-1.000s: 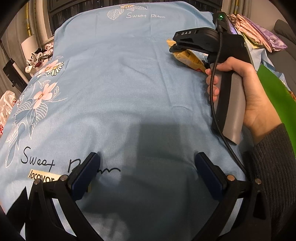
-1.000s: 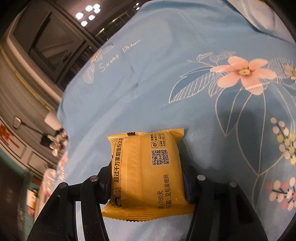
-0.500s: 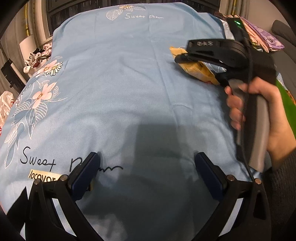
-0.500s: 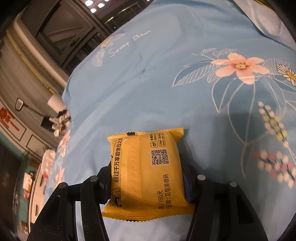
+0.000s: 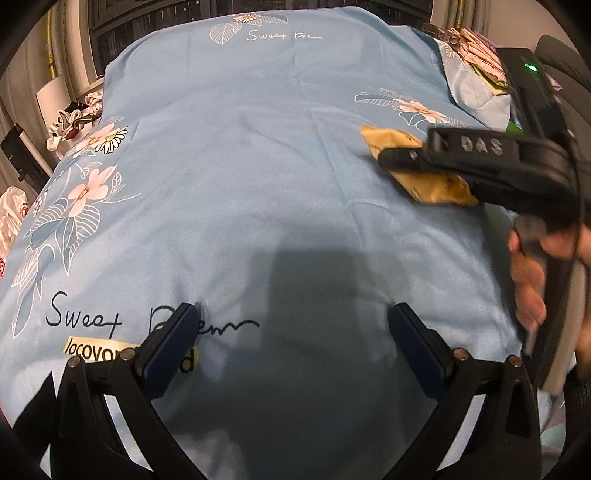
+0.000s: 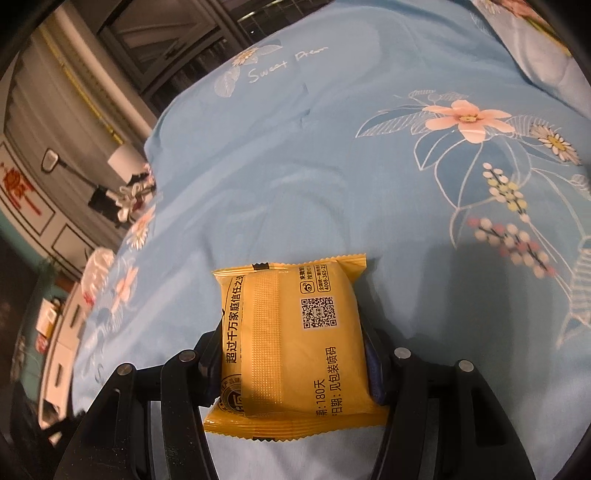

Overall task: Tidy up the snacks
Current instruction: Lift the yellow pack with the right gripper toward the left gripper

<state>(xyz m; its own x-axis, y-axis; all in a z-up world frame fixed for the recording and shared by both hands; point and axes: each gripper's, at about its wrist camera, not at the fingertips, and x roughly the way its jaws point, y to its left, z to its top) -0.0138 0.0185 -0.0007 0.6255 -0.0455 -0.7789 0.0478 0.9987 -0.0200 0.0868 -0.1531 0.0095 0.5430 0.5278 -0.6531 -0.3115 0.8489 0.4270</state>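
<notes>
Right claw (image 6: 291, 363) clamped, left claw (image 5: 291, 325) spread wide

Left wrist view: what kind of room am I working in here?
Most likely a bedroom: the work surface is a blue floral bedsheet printed "Sweet Dream", with a matching pillow at the far corner and dark windows behind.

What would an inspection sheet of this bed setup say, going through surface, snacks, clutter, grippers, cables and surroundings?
Surface: blue floral bedsheet, printed "Sweet Dream".
Job's things: one yellow snack packet, QR code facing up.
Clutter: yellow label on the sheet near the left gripper; patterned bundles at the far right corner.
Grippers: left gripper open, nothing between its jaws; right gripper shut on the snack packet.
Cables: black cable along the right gripper's handle.
Surroundings: dark window, white lamp.
</notes>
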